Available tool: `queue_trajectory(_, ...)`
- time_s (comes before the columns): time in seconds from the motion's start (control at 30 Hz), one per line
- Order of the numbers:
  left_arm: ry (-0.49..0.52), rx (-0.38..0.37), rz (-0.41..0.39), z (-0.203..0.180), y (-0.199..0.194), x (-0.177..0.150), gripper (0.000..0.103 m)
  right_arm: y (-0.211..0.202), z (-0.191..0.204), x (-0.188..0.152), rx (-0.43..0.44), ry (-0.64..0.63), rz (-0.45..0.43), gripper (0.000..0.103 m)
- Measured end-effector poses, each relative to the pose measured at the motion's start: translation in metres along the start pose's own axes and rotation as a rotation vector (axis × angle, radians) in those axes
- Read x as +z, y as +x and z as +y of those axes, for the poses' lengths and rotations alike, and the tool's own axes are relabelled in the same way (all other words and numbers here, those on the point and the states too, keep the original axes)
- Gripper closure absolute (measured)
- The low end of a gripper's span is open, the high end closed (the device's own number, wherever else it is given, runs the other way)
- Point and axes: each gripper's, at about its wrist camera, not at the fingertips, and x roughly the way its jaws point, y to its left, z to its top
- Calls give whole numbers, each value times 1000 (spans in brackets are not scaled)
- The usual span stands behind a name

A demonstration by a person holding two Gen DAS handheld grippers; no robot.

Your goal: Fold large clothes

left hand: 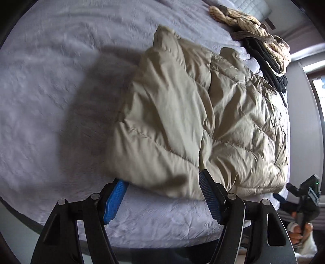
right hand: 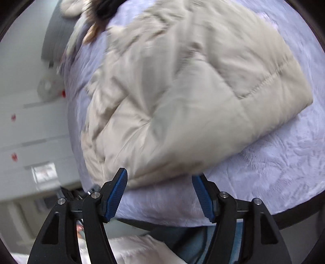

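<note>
A beige quilted puffer jacket (left hand: 193, 117) lies folded over on the lilac bed cover (left hand: 50, 101). My left gripper (left hand: 162, 182) is open, its blue pads at the jacket's near edge, holding nothing. In the right wrist view the same jacket (right hand: 182, 91) fills the middle, blurred. My right gripper (right hand: 160, 178) is open at the jacket's near edge, empty. The right gripper also shows in the left wrist view (left hand: 304, 193) at the bed's right side.
A pile of other clothes, striped beige (left hand: 243, 22) and black (left hand: 266, 63), lies at the far right of the bed. A grey pillow (left hand: 251, 6) is at the head. White drawers (right hand: 30, 132) stand left of the bed. The bed's near edge (right hand: 162, 221) is just below both grippers.
</note>
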Motion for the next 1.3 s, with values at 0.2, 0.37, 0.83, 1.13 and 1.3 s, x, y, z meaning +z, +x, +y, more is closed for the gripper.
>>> queue_trajectory(0.2,63,51,-18,-2,-25,-1,31,-3,64,18,0,-186,29,33)
queue_trajectory(0.37,73,82,-32,-12,-26,13,31,35,112,50,-99,-250,33,33)
queue_trajectory(0.83,118,100,-48,-31,-12,30,4,85,167,57,-309,-293,-13,20)
queue_trajectory(1.13,158,112,-30,-37,-3,39,4,91,181,50,-389,-341,-103,0)
queue_trajectory(1.3,157,130,-27,-36,3,43,4,95,175,49,-428,-314,-67,0)
